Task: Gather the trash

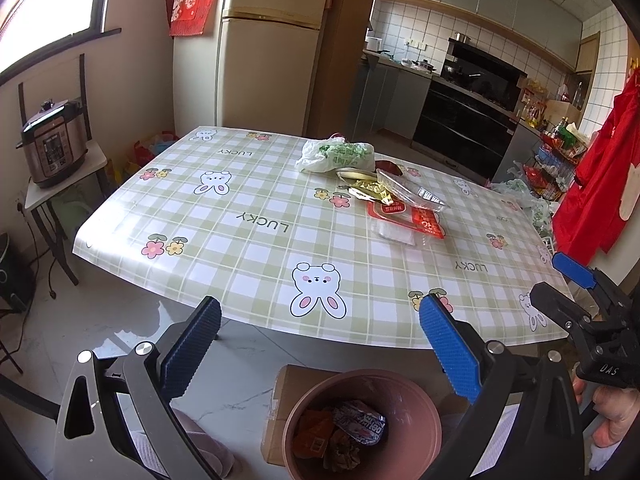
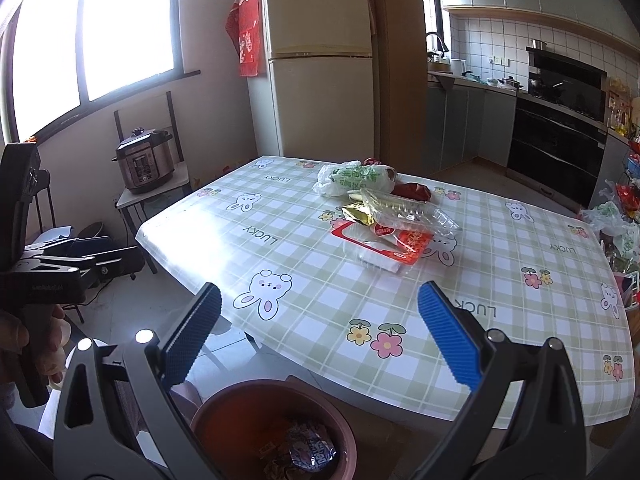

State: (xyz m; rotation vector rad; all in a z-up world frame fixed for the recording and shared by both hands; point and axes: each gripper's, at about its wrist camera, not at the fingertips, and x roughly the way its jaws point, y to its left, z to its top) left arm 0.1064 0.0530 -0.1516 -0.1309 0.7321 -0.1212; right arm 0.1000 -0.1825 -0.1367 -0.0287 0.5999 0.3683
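Trash lies in a heap on the far right part of the checked table: a white-and-green plastic bag, a clear plastic tray, a gold wrapper, a dark red wrapper and a red-and-white package. Below the table's near edge stands a pink bin holding several wrappers. My left gripper is open and empty above the bin. To its right, my right gripper is likewise open and empty.
A cardboard box sits under the bin on the pale tiled floor. At the left, a pressure cooker rests on a small side table. A fridge stands behind the table. A wire rack of goods is at the right.
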